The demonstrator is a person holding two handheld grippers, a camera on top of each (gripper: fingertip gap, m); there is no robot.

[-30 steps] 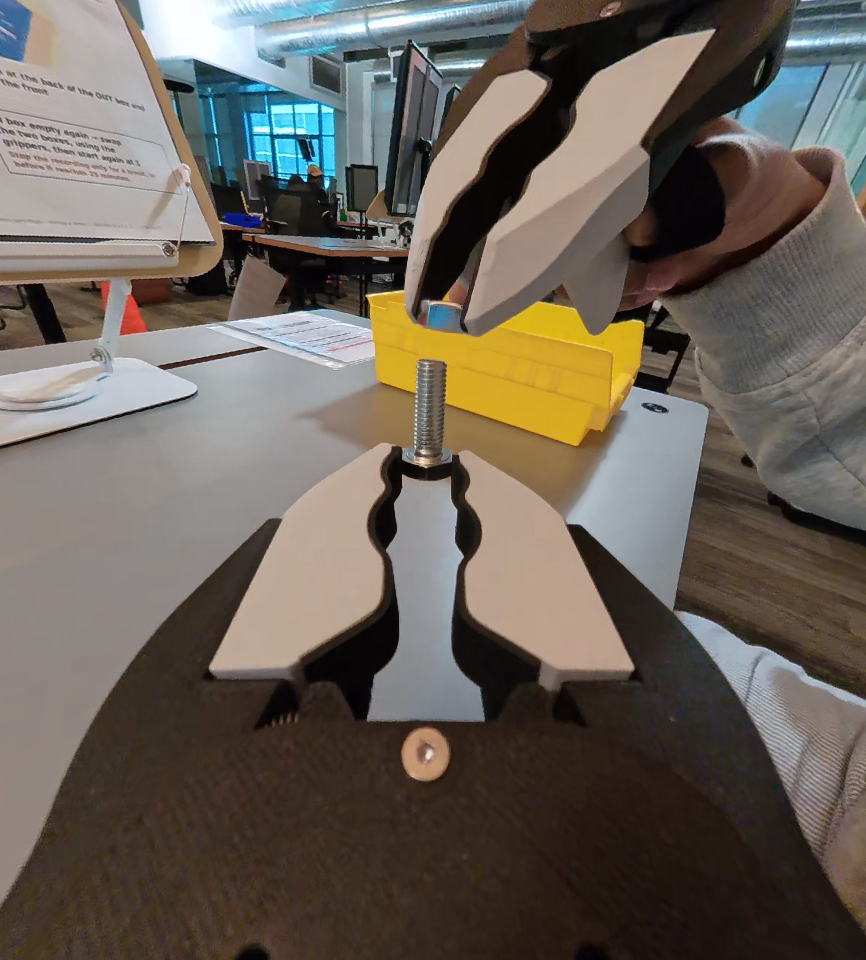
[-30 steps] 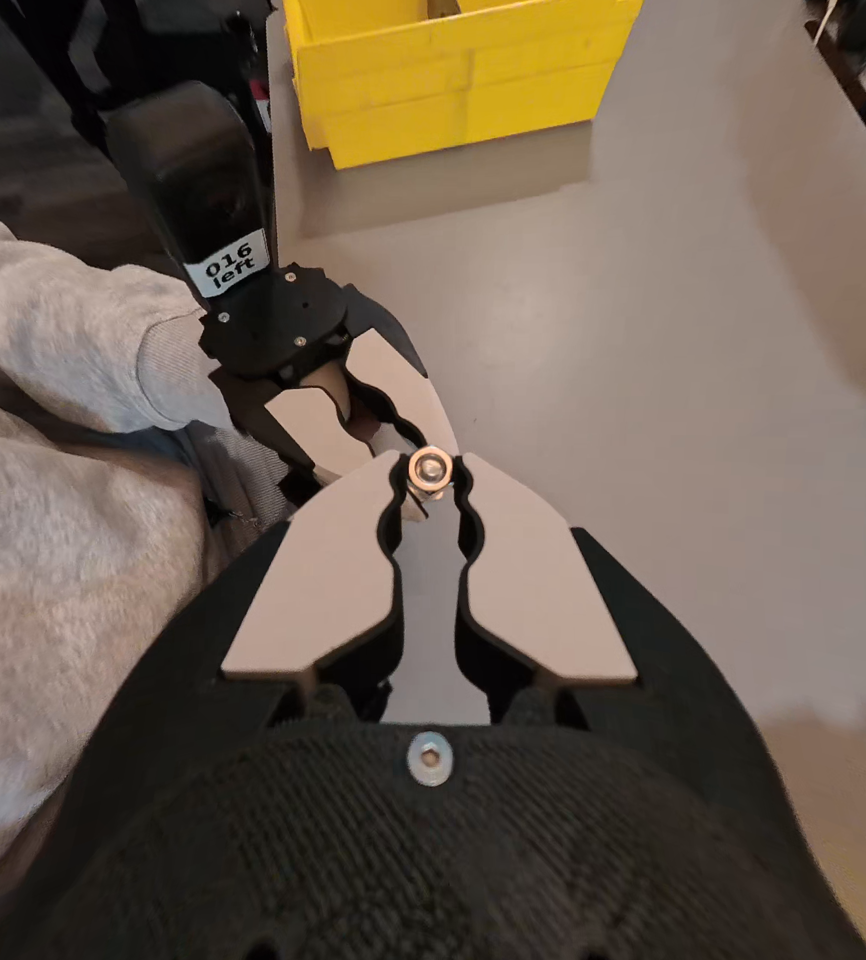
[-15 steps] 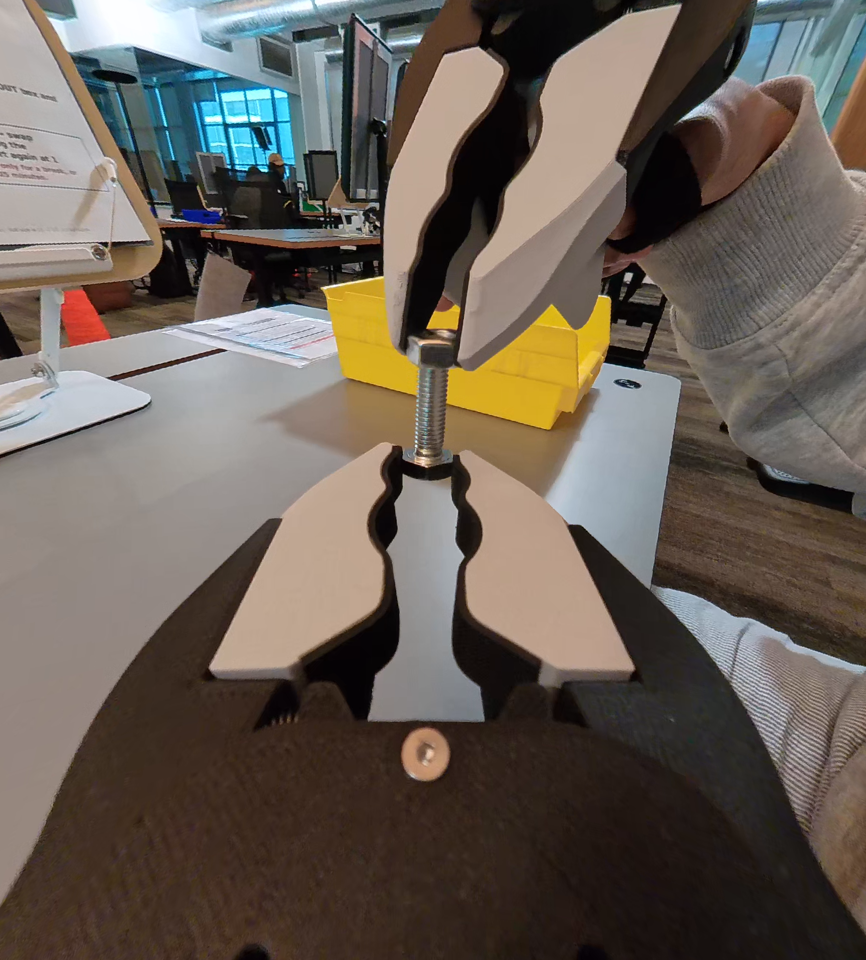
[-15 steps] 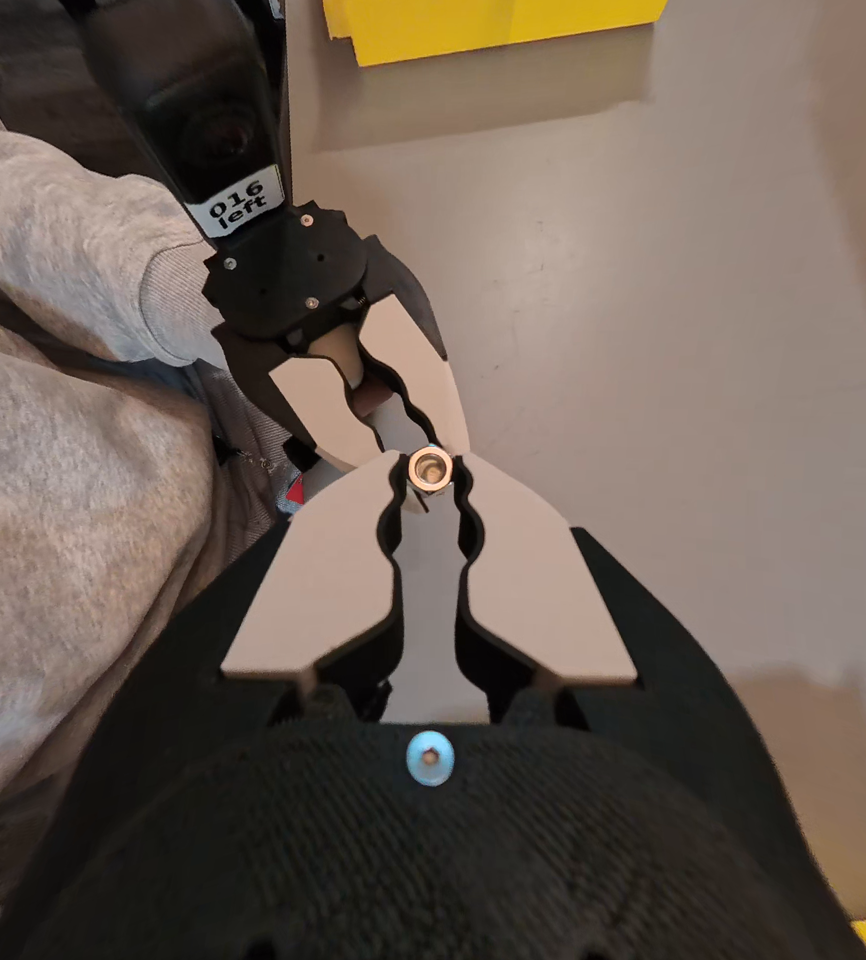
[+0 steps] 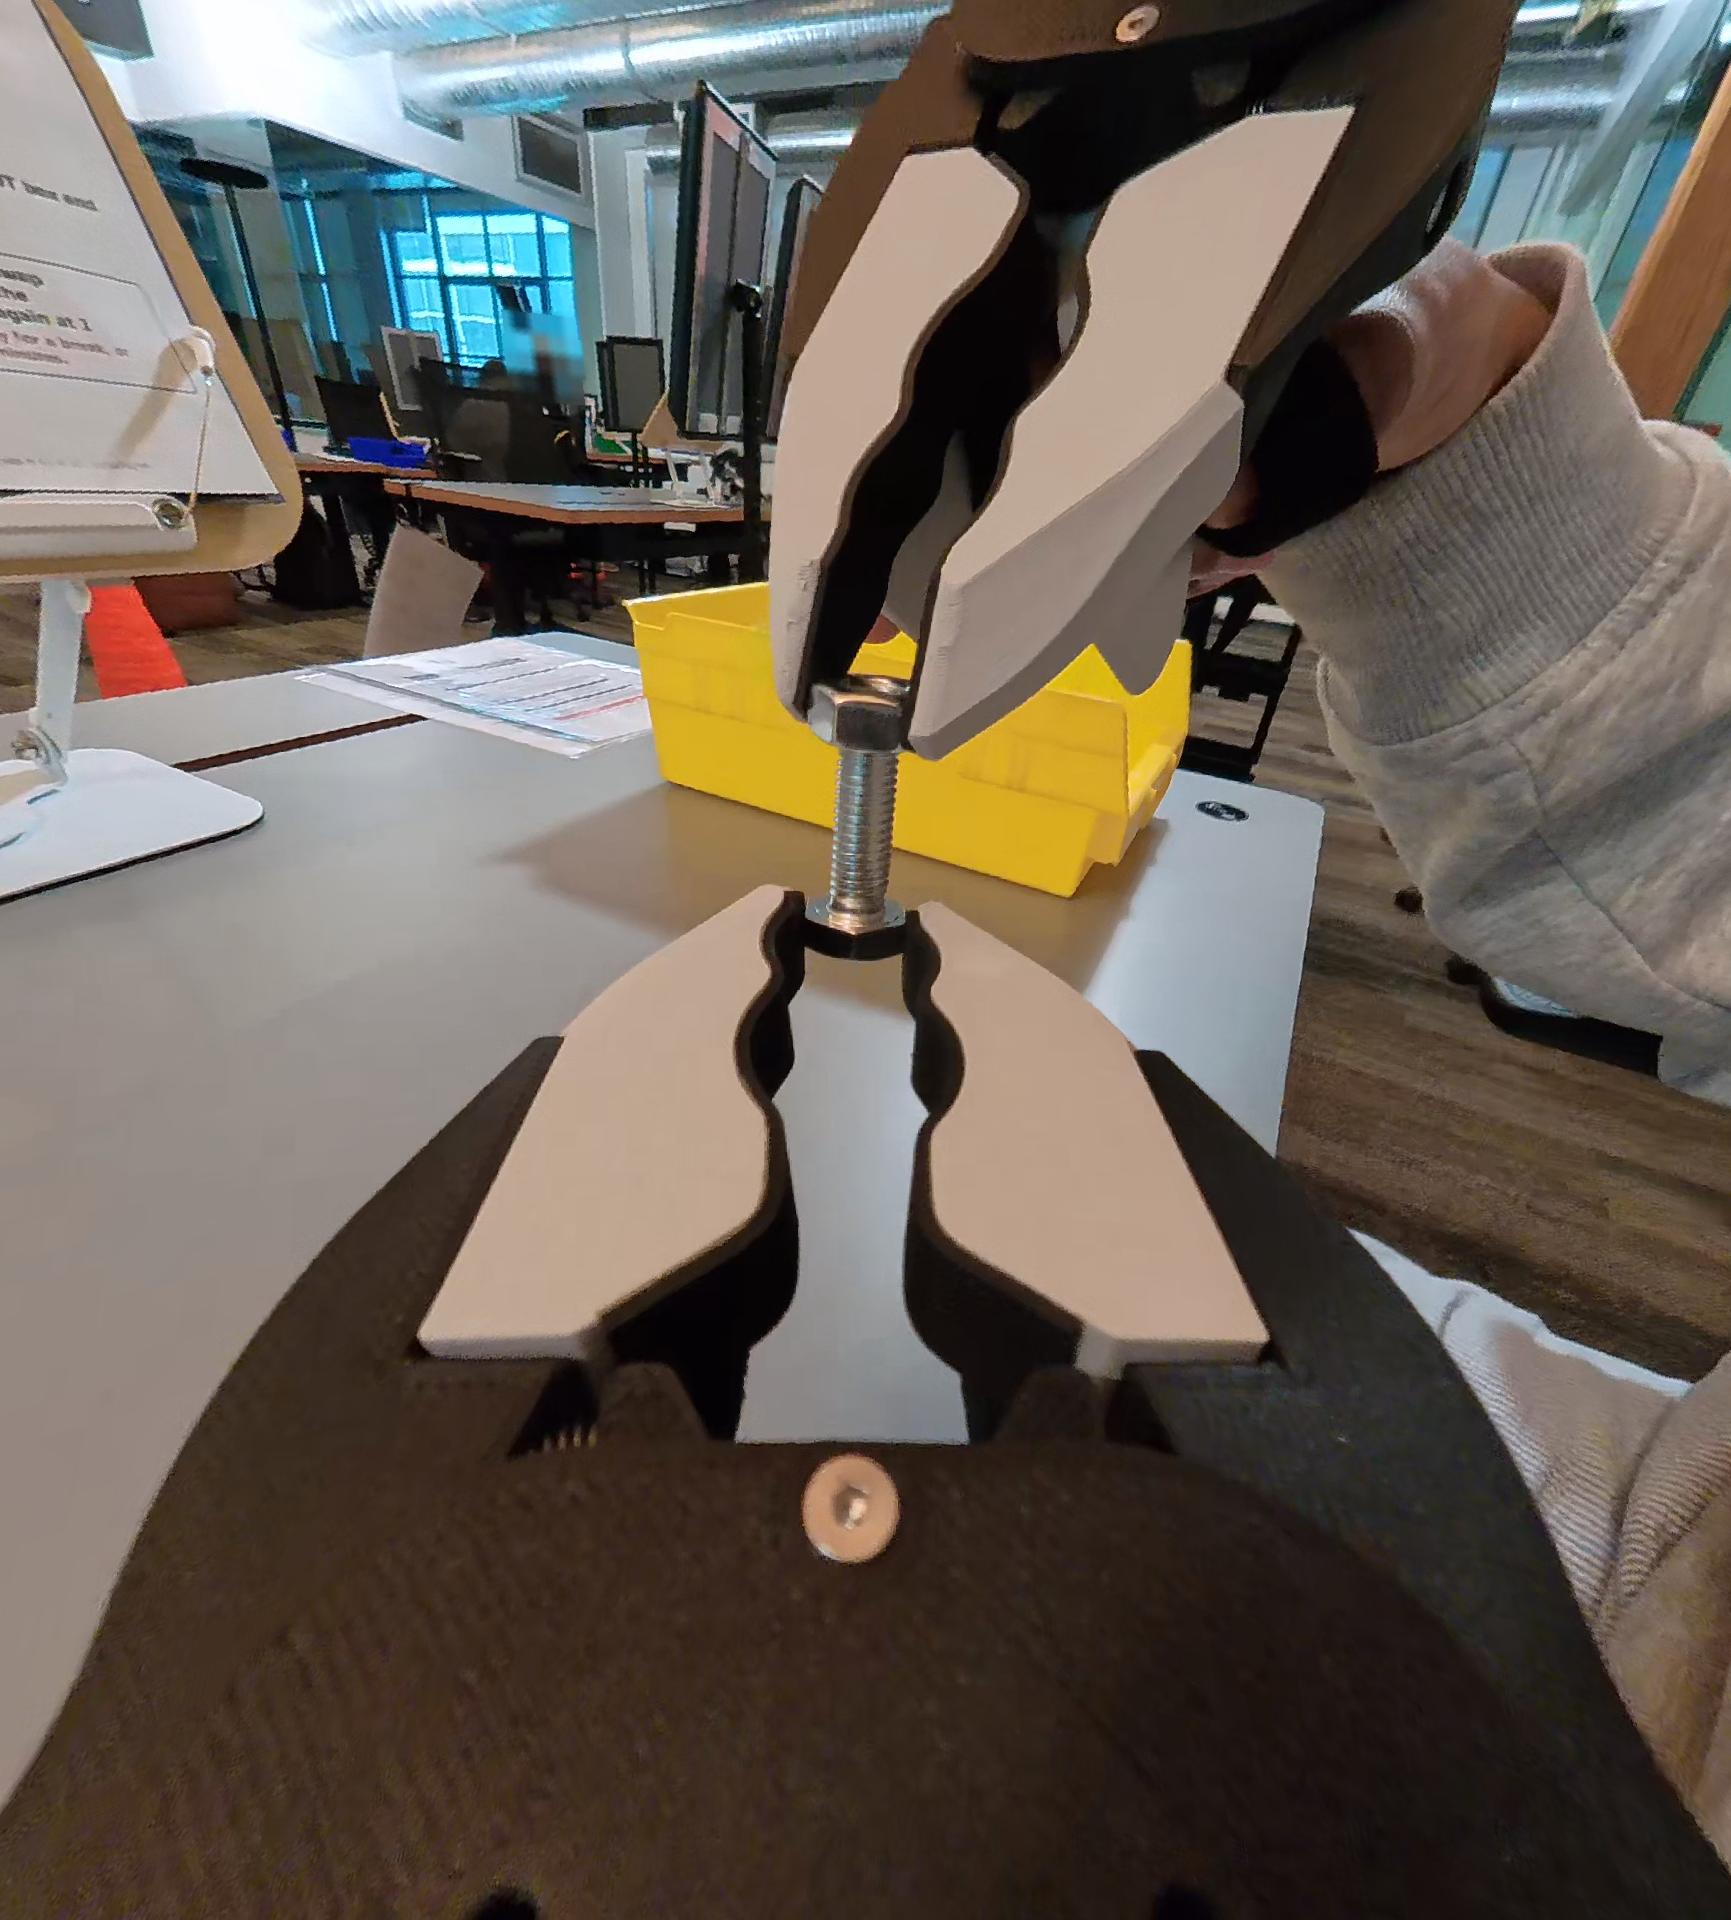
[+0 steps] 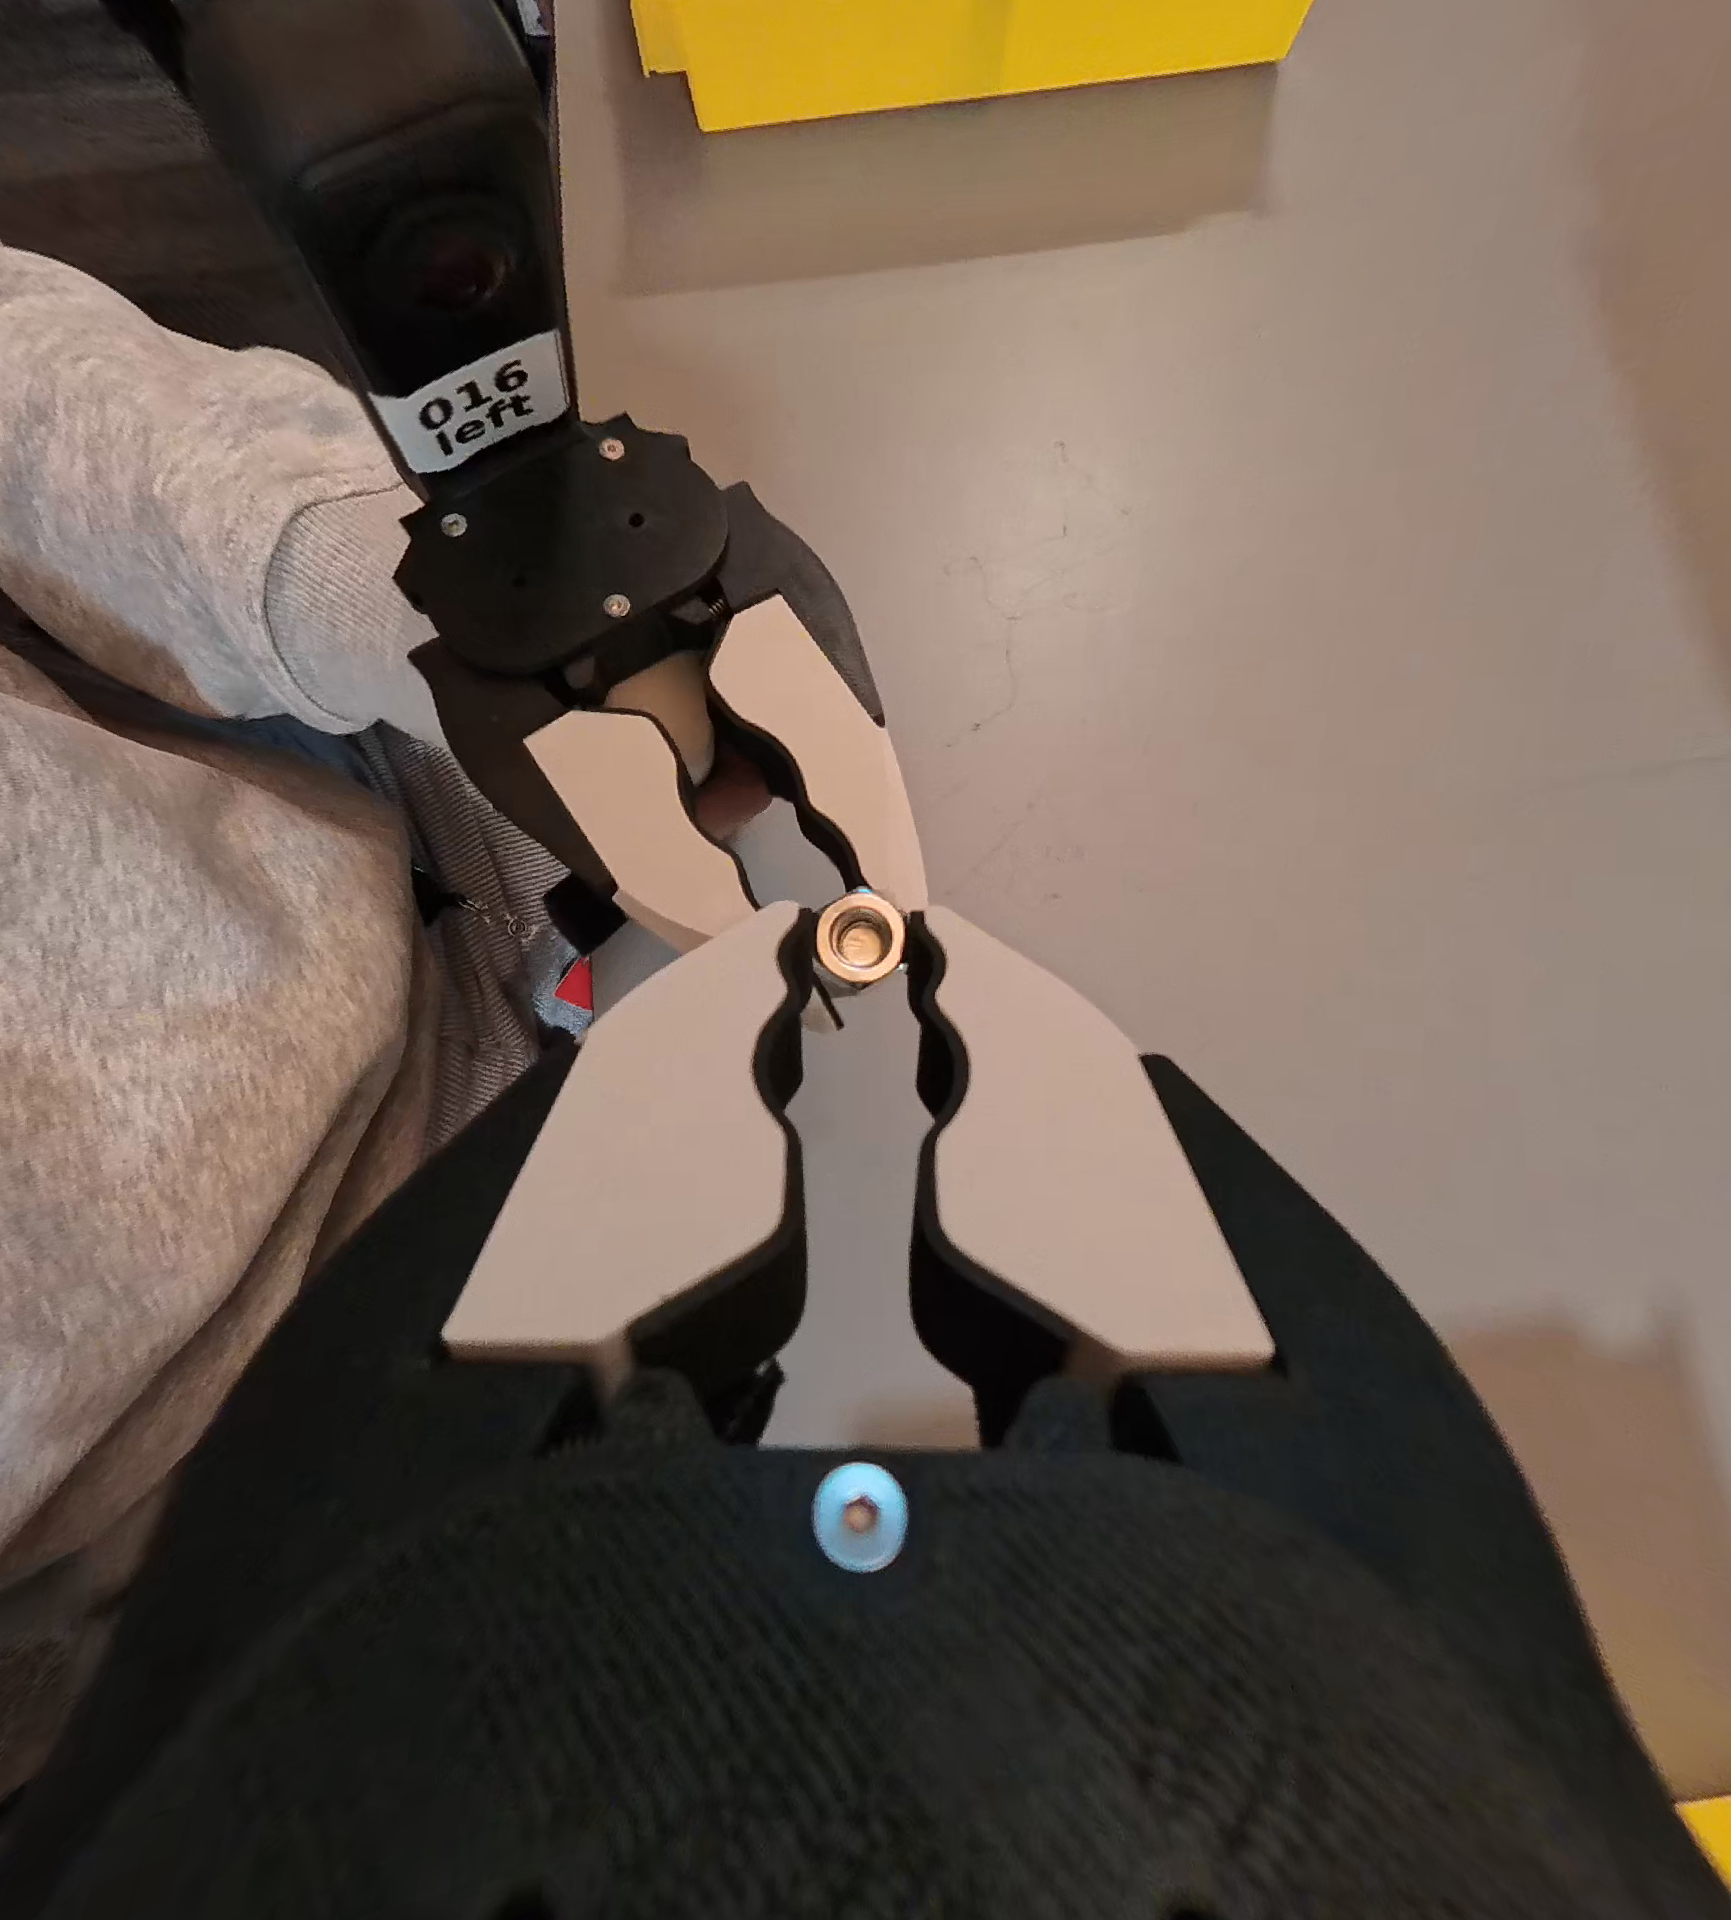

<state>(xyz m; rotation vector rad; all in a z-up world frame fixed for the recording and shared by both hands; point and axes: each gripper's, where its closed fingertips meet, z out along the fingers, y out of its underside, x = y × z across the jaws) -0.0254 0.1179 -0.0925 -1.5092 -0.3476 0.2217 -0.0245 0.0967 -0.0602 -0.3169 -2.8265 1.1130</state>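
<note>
In the left wrist view, our left gripper (image 5: 856,920) is clenched on the head of an upright bolt (image 5: 863,831); above the bolt, our right gripper (image 5: 859,707) pinches a nut (image 5: 857,717) seated on its tip, a yellow bin (image 5: 902,769) behind the bolt. In the right wrist view, the nut (image 6: 861,940) sits over the bolt's end, barely threaded; most thread remains bare.

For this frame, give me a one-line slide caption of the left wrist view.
Left claw grips an upright bolt by its head; right claw seats a hex nut on top.
</note>
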